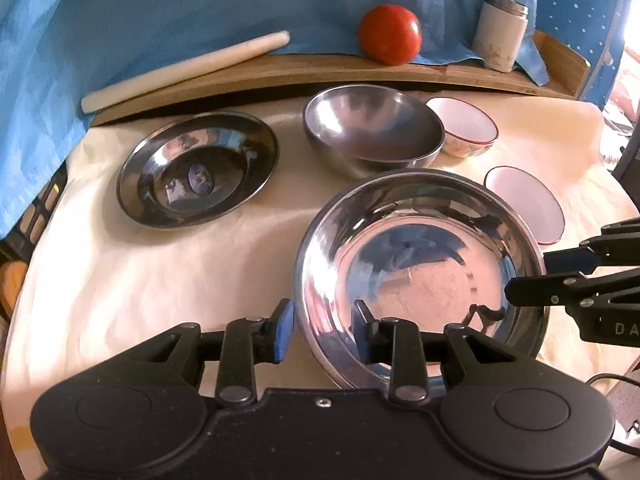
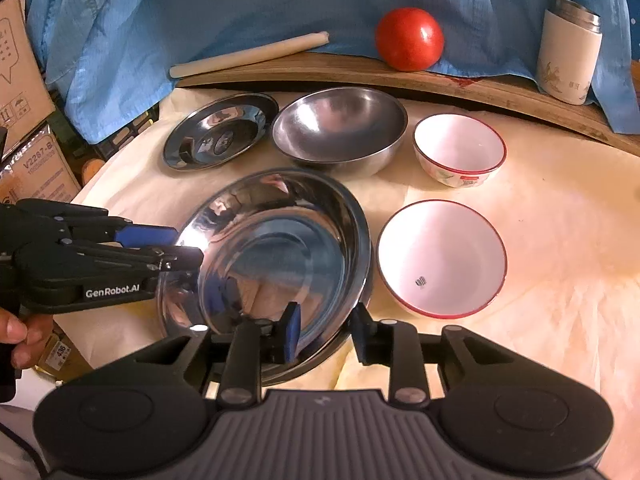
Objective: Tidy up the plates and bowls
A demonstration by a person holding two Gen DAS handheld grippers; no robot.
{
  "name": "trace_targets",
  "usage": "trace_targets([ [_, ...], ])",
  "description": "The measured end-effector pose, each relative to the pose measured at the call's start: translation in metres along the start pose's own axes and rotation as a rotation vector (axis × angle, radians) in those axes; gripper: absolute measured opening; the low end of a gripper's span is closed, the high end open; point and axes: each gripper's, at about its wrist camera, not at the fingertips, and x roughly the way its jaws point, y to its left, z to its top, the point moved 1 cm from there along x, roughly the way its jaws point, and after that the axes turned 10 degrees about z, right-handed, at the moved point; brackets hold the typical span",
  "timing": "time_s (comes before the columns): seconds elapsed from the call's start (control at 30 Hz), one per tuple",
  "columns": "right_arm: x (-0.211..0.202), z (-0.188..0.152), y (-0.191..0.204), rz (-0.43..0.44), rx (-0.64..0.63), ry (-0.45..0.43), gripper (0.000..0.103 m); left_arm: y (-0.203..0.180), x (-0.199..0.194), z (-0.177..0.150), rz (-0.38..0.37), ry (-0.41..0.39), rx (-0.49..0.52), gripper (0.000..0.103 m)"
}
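A large shiny steel plate (image 1: 420, 264) (image 2: 280, 248) lies on the cream cloth in front of both grippers. My left gripper (image 1: 323, 330) (image 2: 186, 246) straddles its left rim, and its pads stand apart from the metal. My right gripper (image 2: 326, 334) (image 1: 528, 276) straddles the plate's near right rim with a clear gap, so it is open too. Behind the plate sit a smaller steel plate (image 1: 196, 168) (image 2: 220, 132) and a deep steel bowl (image 1: 372, 128) (image 2: 340, 128). Two white bowls with red rims stand to the right, one far (image 2: 460, 148) (image 1: 464, 124) and one near (image 2: 440, 256) (image 1: 524, 200).
A wooden board (image 2: 400, 76) at the back carries a rolling pin (image 2: 248, 54), a tomato (image 2: 410, 38) and a white flask (image 2: 568, 52), with blue cloth (image 2: 224, 0) draped behind. Cardboard boxes (image 2: 36, 164) stand left of the table. A hand (image 2: 18, 336) holds the left gripper.
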Motion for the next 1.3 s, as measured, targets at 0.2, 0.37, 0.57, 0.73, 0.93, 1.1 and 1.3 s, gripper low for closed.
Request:
trace_targets([
  [0.2,-0.002,0.000,0.001,-0.018,0.002,-0.004,0.037,0.003,0.000,0.001,-0.001,-0.006,-0.009,0.043],
  [0.37,-0.007,0.002,0.004,-0.031,-0.017,-0.019,0.052,0.008,-0.001,0.004,-0.005,-0.012,-0.033,0.061],
  [0.57,-0.011,0.008,0.005,-0.029,-0.009,-0.046,0.075,0.028,-0.005,0.009,0.018,-0.037,-0.108,0.084],
  [0.73,-0.009,0.018,0.010,-0.042,-0.028,-0.084,0.090,0.057,0.000,0.014,0.077,-0.023,-0.216,0.094],
  [0.93,-0.004,0.038,0.021,-0.032,-0.073,-0.130,0.098,0.091,0.008,0.014,0.139,-0.010,-0.357,0.099],
  [1.1,0.005,0.056,0.029,-0.031,-0.115,-0.143,0.100,0.111,0.016,0.020,0.154,-0.007,-0.428,0.100],
  [1.3,0.021,0.085,0.032,-0.010,-0.128,-0.142,0.100,0.132,0.026,0.031,0.192,0.001,-0.528,0.101],
])
